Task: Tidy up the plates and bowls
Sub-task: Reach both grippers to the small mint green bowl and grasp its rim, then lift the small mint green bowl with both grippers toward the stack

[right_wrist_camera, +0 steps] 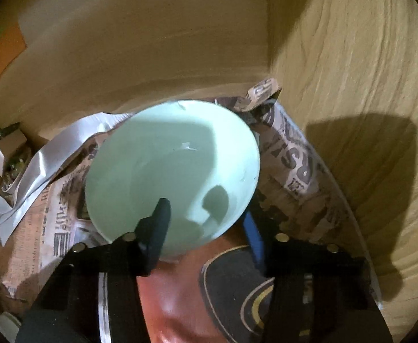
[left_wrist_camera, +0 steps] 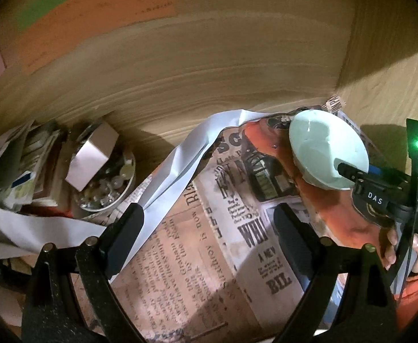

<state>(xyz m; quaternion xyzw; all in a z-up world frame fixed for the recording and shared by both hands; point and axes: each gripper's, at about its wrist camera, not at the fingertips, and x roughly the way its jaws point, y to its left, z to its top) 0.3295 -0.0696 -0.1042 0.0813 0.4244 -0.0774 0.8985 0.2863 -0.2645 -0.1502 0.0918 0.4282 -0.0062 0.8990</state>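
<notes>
Item: mint bowl (right_wrist_camera: 174, 171), sitting on newsprint liner (left_wrist_camera: 209, 257) in the corner of a wooden cabinet (left_wrist_camera: 209, 71). We are pinching its near rim with the right claw (right_wrist_camera: 206, 228), one finger inside the bowl, the other outside. Left of the bowl, we are holding the left claw (left_wrist_camera: 209, 245) spread and empty over the liner. Far left of the bowl: tin of small objects (left_wrist_camera: 106, 183). Handling note: we judge the rim hold shallow, so we are advising a level, slow carry.
</notes>
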